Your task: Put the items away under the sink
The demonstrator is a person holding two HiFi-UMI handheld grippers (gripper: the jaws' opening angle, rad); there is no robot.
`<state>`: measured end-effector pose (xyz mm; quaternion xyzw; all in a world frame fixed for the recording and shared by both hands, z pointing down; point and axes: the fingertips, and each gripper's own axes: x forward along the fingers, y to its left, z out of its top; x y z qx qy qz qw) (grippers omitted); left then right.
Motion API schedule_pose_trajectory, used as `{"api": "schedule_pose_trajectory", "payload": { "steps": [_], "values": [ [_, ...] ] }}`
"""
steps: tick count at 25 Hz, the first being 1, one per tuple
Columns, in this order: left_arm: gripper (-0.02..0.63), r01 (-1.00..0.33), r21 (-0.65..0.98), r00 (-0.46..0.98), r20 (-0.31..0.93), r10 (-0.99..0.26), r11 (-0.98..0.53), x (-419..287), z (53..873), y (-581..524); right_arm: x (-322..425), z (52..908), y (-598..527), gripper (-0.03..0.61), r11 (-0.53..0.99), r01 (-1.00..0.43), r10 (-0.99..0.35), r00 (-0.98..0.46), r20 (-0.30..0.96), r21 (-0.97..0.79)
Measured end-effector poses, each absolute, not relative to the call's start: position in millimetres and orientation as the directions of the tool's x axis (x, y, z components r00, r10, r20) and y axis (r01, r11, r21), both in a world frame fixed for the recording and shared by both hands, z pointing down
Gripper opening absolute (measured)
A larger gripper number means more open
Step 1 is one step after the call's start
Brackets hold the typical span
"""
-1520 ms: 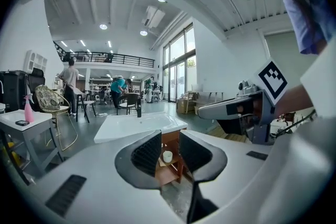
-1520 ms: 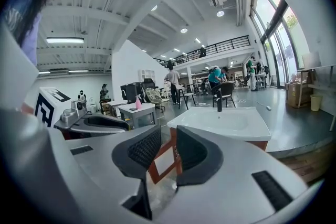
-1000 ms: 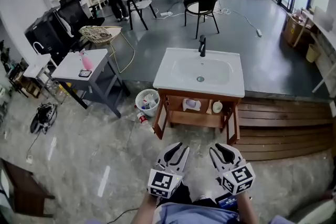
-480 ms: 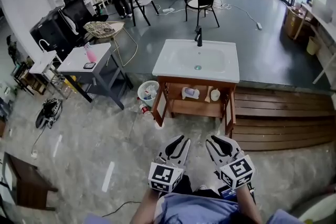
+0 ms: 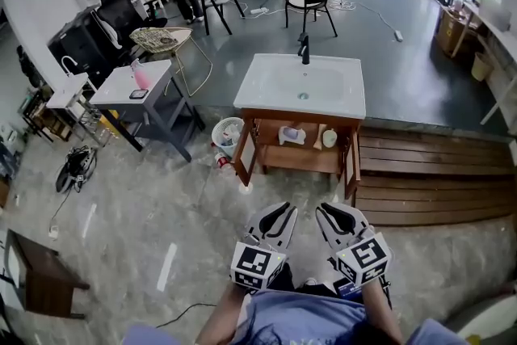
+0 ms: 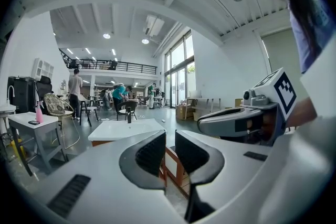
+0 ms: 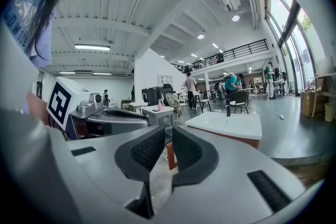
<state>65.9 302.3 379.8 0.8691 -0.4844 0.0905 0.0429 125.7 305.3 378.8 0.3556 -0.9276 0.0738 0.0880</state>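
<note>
Both the left gripper point(image 5: 277, 216) and right gripper point(image 5: 335, 214) lower than earlier, fingers point(image 6: 149, 157) still slightly parted, empty, facing the sink point(image 5: 266, 93).

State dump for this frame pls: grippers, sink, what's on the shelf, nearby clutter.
left gripper: jaws slightly apart, empty
right gripper: jaws slightly apart, empty
sink: ahead of both grippers, not touched
shelf: under the sink, holds a cup and a pale bundle
bin: on the floor, left of the sink stand
in hand: nothing
</note>
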Motion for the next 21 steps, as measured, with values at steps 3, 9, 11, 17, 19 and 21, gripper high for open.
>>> {"api": "schedule_pose_trajectory", "payload": {
  "steps": [3, 9, 11, 17, 19, 21],
  "values": [
    [0.066, -0.846, -0.009, 0.522, 0.198, -0.830, -0.534, 68.8, 380.7, 306.4, 124.9, 376.1, 309.1, 0.055, 0.737, -0.673, -0.648, -0.731, 0.212, -0.068],
    [0.061, -0.834, -0.017, 0.538, 0.193, -0.821, -0.551, 73.7, 378.1, 310.8, 123.2, 374.9, 315.5, 0.055, 0.738, -0.672, -0.648, -0.730, 0.216, -0.061],
    [0.060, -0.831, -0.021, 0.542, 0.194, -0.817, -0.556, 75.6, 378.6, 313.1, 124.3, 375.8, 317.3, 0.055, 0.734, -0.677, -0.652, -0.725, 0.220, -0.057],
    [0.052, -0.839, -0.030, 0.528, 0.193, -0.827, -0.543, 69.9, 379.5, 315.0, 129.3, 376.2, 315.7, 0.055, 0.721, -0.691, -0.668, -0.712, 0.214, -0.049],
    [0.051, -0.845, -0.029, 0.520, 0.188, -0.833, -0.534, 67.3, 379.7, 314.2, 132.1, 375.8, 314.1, 0.055, 0.719, -0.694, -0.672, -0.709, 0.213, -0.043],
    [0.048, -0.851, -0.030, 0.511, 0.183, -0.840, -0.525, 64.9, 380.0, 312.9, 135.0, 376.0, 311.9, 0.055, 0.718, -0.695, -0.674, -0.707, 0.212, -0.034]
  ]
}}
